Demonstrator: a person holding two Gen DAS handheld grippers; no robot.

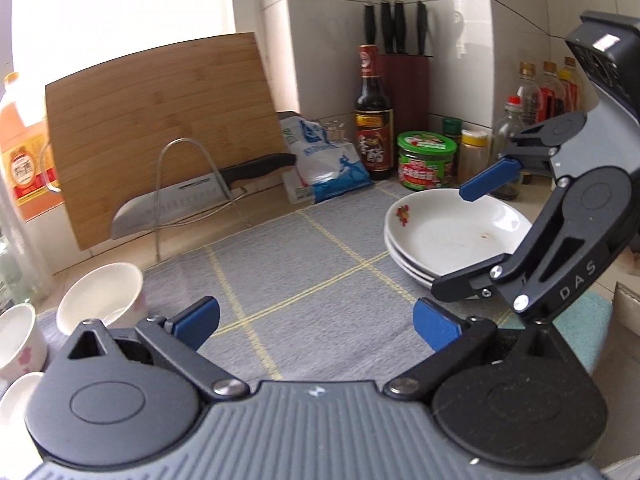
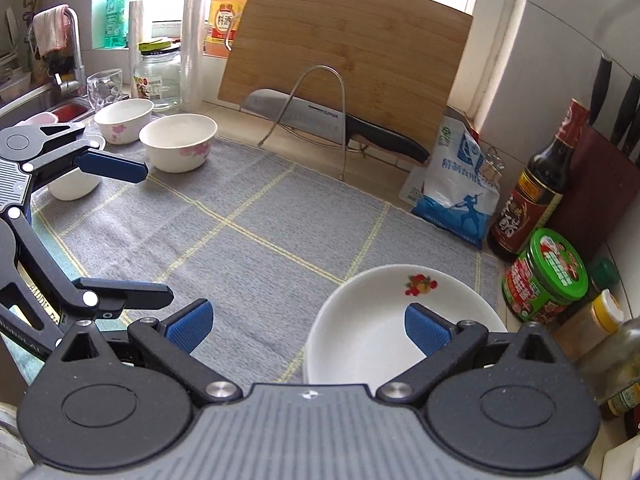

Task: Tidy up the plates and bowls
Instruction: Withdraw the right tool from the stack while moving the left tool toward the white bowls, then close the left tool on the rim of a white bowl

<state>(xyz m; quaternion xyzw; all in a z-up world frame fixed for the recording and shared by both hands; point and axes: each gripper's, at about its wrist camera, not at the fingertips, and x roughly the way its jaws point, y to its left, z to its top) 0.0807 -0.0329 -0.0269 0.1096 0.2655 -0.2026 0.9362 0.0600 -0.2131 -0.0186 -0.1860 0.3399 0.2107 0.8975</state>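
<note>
Right wrist view: both grippers' fingers [image 2: 188, 328] spread wide, empty; knife [image 2: 320, 120] and bottles [image 2: 532, 196] border the mat [image 2: 256, 240].

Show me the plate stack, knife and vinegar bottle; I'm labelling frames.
plate stack [image 1: 440, 236]: left wrist view, top plate's bare centre.
knife [image 2: 316, 114]: right wrist view, blade.
vinegar bottle [image 1: 373, 136]: left wrist view, label.

The mat [image 2: 256, 240] is grey, crossed by thin yellow lines. White plates [image 1: 448, 236] carry a small red fruit print on the rim. The bowls [image 2: 178, 140] are white with pink blossoms. Both grippers have blue pads [image 2: 188, 326] on black arms. The jar [image 2: 544, 276] is green-lidded with a red label.
</note>
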